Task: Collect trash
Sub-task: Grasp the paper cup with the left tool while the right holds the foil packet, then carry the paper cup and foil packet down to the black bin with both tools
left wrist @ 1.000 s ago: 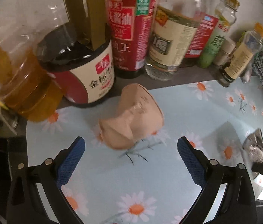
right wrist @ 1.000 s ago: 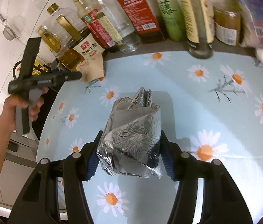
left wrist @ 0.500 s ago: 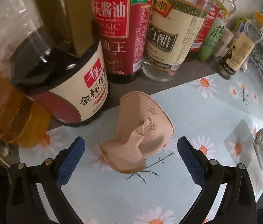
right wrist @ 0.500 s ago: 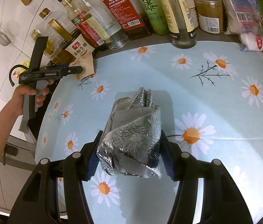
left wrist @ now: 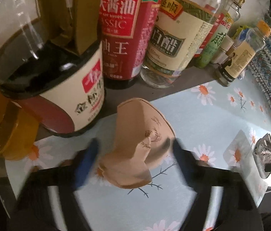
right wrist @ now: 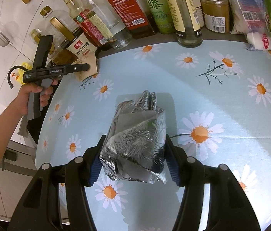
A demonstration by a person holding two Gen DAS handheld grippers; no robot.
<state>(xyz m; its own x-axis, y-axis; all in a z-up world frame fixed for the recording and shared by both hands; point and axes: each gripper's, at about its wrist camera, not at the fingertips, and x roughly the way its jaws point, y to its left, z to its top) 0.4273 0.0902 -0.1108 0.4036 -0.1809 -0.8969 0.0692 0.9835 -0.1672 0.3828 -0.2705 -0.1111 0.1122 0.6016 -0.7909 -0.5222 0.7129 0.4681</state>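
Trash first: through my left camera a crumpled brown cup (left wrist: 135, 144) lies on the bench (left wrist: 222, 115) between the left gripper's (left wrist: 135, 154) fingers (left wrist: 87, 157). They are smeared by blur, standing either side of it; I cannot tell whether they touch it. A soy bottle (left wrist: 58, 80) stands just beyond the left finger.

Through my right camera the right gripper (right wrist: 133, 154) has its fingers (right wrist: 95, 167) pressed against both sides of a foil wad (right wrist: 135, 144), gripping it above the bench.

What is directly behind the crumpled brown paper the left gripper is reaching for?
Behind the brown paper: a dark soy sauce bottle and a red-labelled bottle, on the grey counter strip. The paper hides the cloth beneath.
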